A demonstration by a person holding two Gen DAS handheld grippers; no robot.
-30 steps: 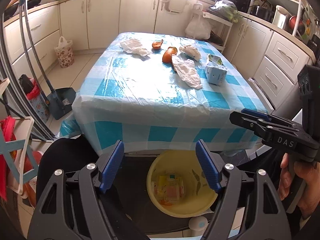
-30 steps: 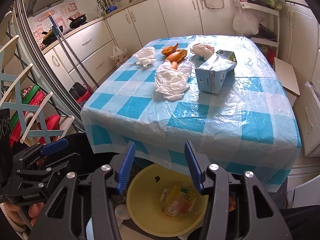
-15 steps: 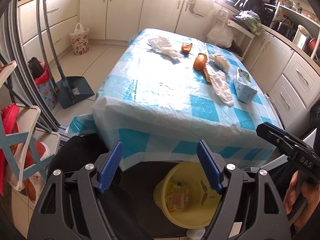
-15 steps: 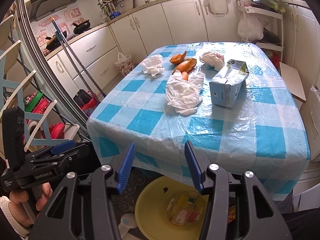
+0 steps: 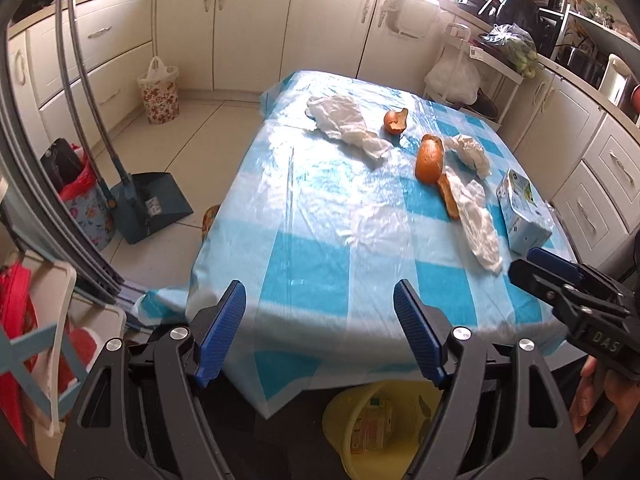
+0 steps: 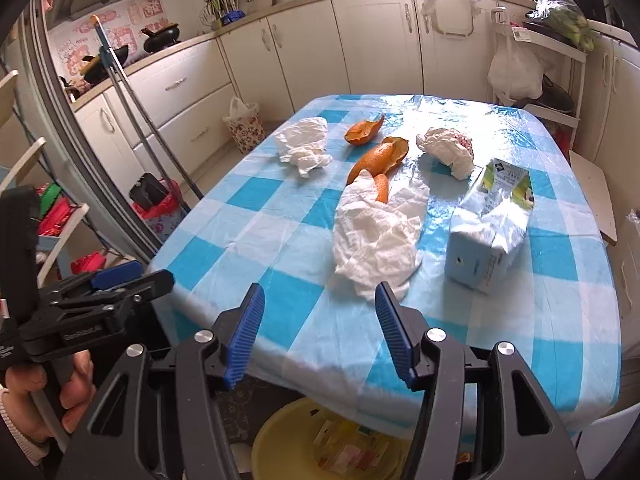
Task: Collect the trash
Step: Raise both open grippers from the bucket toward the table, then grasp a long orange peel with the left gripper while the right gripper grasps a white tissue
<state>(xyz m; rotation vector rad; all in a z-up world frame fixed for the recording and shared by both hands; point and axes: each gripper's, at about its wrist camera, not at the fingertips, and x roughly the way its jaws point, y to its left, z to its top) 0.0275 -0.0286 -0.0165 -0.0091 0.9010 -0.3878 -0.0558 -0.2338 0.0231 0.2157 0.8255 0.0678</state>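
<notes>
Trash lies scattered on a table [image 6: 248, 236] w/ a blue-and-white checked cloth under a clear, wrinkled plastic cover. Nearest the front edge is a big crumpled white tissue [image 6: 376, 236], flattened and creased, w/ a small orange peel strip [image 6: 382, 188] poking out at its far end, touching it. Just beyond sits a larger curled orange peel [image 6: 380, 156], glossy skin up, and past that a 3rd peel piece [image 6: 362, 132], cupped, pale inside showing. To the left of the peels is a 2nd crumpled tissue [image 6: 306, 146]; to the right a 3rd wad [image 6: 448, 150], w/ something pinkish at its far edge, too small to tell. A light-blue carton [image 6: 490, 232] lies on its side near the right edge, top torn open, wall crushed and dented, green-and-white print near the spout. Below the front table edge a yellow bucket [image 6: 280, 436] sits on the floor, w/ flat colourful wrappers inside. Left gripper [image 5: 320, 332] hovers over the front-left table corner, jaws spread wide, nothing btwn them. Right gripper [image 6: 318, 330] hovers just short of the big tissue, jaws have just been opening, spread apart, nothing btwn them. Each is held by a hand at the frame edge.
</notes>
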